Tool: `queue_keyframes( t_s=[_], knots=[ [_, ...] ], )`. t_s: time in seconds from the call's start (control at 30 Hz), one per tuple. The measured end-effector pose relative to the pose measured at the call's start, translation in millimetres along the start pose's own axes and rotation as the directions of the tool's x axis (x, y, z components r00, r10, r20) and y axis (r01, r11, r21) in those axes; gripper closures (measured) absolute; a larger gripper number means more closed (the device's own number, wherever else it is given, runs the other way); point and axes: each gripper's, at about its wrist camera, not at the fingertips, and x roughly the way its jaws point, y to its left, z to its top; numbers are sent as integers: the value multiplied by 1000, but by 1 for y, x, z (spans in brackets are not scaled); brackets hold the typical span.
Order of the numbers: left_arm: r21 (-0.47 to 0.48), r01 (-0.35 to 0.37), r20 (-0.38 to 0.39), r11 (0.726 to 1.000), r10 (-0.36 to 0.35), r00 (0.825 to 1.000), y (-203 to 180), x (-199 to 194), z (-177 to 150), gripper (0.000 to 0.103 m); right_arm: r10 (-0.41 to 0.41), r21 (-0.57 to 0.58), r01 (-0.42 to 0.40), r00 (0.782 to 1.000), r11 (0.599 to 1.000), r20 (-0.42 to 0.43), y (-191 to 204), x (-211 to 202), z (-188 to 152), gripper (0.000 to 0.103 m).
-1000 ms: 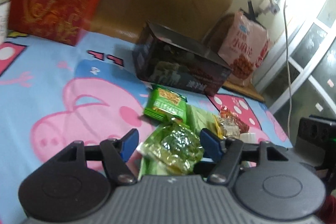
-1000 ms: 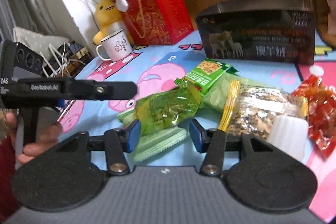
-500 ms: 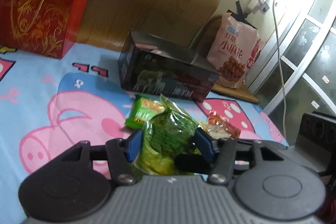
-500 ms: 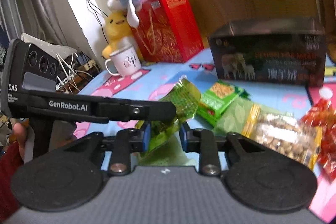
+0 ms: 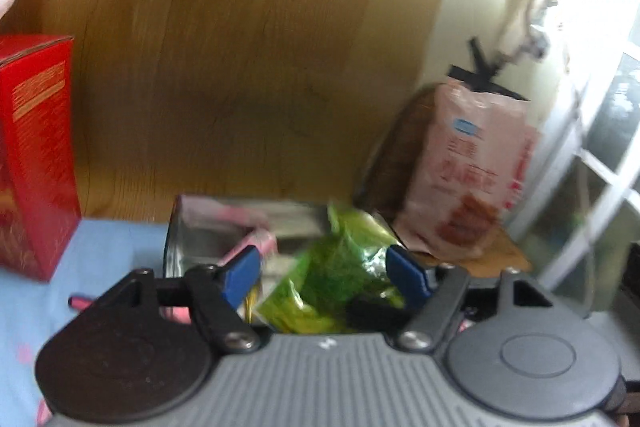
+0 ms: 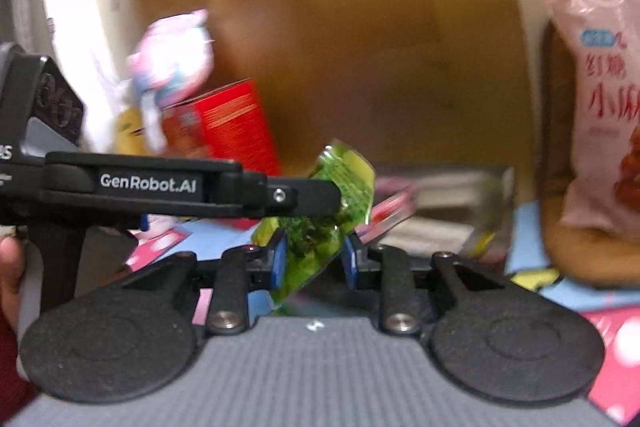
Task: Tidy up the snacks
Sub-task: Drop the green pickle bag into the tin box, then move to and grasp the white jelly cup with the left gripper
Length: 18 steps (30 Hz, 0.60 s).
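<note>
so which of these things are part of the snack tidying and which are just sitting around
Part of the job:
green snack packet, held by the right gripper
open box
left gripper, fingers apart

Just sitting around:
red box
pink bag
plush toy

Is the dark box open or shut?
Open: the dark box shows a shiny interior with a pink packet inside; no lid is visible.

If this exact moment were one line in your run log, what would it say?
right tool: shut on green snack packet, lifted | left tool: open, beside packet | open box: ahead, pink packet inside | view: blurred
</note>
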Motion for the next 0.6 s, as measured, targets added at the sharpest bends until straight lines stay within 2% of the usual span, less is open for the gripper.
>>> queue_keyframes(
  t_s=[0.03, 0.07, 0.13, 0.27, 0.37, 0.53, 0.6],
  knots=[
    [-3, -11, -7, 1000, 11, 1000, -1, 5, 1, 32, -60, -22, 59, 998, 998, -1, -5, 7, 4, 66],
    [-12, -17, -13, 1000, 17, 1000, -1, 6, 0, 32, -108, -38, 108, 994, 993, -2, -8, 11, 6, 55],
    [-26, 25, -18, 999, -25, 1000, 3, -3, -9, 32, -139, -35, 140, 990, 990, 14, -19, 3, 4, 54],
    [-39, 98, -33, 994, -99, 995, 10, -30, -40, 32, -38, 39, 37, 998, 999, 45, -32, -39, -23, 54],
    [-40, 132, -80, 990, -135, 988, 9, -44, -68, 34, 31, 53, -30, 999, 998, -17, -30, -58, -54, 54],
    [-72, 148, -135, 986, -157, 978, 8, -59, -106, 37, 24, 11, -22, 988, 1000, -154, -10, -55, -95, 56],
    [-85, 145, -152, 986, -157, 976, 8, -62, -118, 37, 48, 39, -42, 986, 998, -160, -3, -56, -105, 56]
  ],
)
